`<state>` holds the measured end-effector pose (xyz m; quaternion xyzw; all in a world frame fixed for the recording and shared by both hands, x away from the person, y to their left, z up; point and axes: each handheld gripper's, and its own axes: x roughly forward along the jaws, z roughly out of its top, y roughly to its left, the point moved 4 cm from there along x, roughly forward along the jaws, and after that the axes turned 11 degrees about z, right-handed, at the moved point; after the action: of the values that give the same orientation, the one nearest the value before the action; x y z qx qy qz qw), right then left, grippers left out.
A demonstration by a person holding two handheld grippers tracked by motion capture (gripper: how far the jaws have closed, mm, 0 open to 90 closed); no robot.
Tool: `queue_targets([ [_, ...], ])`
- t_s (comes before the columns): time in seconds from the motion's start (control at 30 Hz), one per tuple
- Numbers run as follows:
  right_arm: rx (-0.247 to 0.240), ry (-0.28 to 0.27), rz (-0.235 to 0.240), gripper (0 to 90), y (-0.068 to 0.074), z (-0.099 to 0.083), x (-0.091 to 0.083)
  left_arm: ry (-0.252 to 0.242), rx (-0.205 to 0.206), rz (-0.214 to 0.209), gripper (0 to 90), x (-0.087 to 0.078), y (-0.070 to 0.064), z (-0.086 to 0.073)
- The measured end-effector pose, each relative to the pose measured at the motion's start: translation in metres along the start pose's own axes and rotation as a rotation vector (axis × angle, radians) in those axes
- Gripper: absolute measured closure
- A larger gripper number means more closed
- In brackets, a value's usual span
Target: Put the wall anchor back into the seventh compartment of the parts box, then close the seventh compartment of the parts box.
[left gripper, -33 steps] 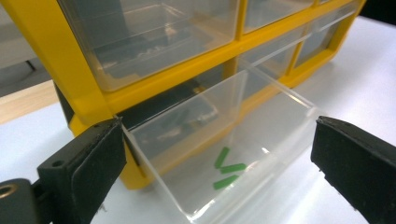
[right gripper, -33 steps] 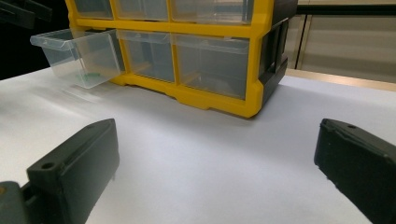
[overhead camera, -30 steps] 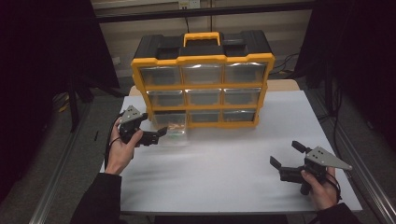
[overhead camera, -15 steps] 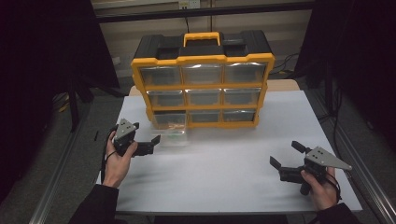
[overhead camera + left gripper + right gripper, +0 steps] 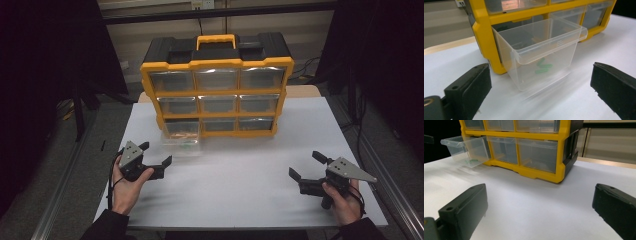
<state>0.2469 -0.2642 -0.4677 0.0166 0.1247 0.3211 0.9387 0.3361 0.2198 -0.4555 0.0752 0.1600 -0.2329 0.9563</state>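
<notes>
- Black pads of my left gripper [image 5: 541,92] stand wide apart with nothing between them; in the left gripper view they frame the clear drawer [image 5: 541,53] without touching it.
- A second ago this gripper was up close against the drawer's front, at the bottom-left bay of the organiser; half a second ago it was already backing off, and now it sits well back over the white table [image 5: 240,200], with bare tabletop between it and the drawer. So I have let go and withdrawn.
- That drawer is left pulled most of the way out of the yellow organiser [image 5: 217,90], its back end still inside the bay and its lip hanging forward. A few small green pieces [image 5: 543,67] lie on its floor.
- The drawer and the table around it are smeared with motion blur in the left gripper view, so I read my hand as still moving away.
- My right gripper [image 5: 309,167] has not shifted across the three moments: it rests near the table's front right corner, jaws spread wide and empty, pointing toward the organiser's right end and well apart from it.
- My judgement: the opening step looks done. What comes next, I'd guess, is reaching into the open drawer for the green pieces, or bringing something to it, and either gripper is free for that.
</notes>
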Motion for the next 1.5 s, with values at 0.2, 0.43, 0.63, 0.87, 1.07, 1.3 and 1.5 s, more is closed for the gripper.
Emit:
queue_targets([
  [0.2, 0.001, -0.002, 0.0, 0.0, 0.001, 0.001, 0.002, -0.02, -0.006, 0.002, 4.1, -0.009, -0.004, -0.005],
  [0.43, 0.011, -0.005, -0.005, 0.0, 0.0, 0.001, 0.001, -0.043, -0.051, -0.022, 4.6, -0.021, -0.009, -0.013],
  [0.63, 0.011, -0.011, -0.01, 0.0, 0.0, 0.001, -0.001, -0.057, -0.073, -0.038, 4.6, -0.028, -0.009, -0.015],
  [0.87, 0.009, -0.007, -0.008, 0.0, 0.0, 0.001, -0.001, -0.049, -0.055, -0.053, 4.6, -0.026, -0.011, -0.017],
  [1.07, 0.016, -0.003, -0.006, 0.0, -0.001, 0.0, 0.0, -0.04, -0.053, -0.068, 4.6, -0.024, -0.012, -0.017],
  [1.3, 0.013, -0.006, -0.011, 0.0, -0.001, 0.0, 0.0, -0.064, -0.021, -0.078, 4.6, -0.02, -0.017, -0.01],
  [1.5, 0.004, 0.002, -0.003, 0.0, -0.001, 0.0, 0.003, -0.048, -0.027, -0.112, 4.6, -0.012, -0.022, -0.008],
])
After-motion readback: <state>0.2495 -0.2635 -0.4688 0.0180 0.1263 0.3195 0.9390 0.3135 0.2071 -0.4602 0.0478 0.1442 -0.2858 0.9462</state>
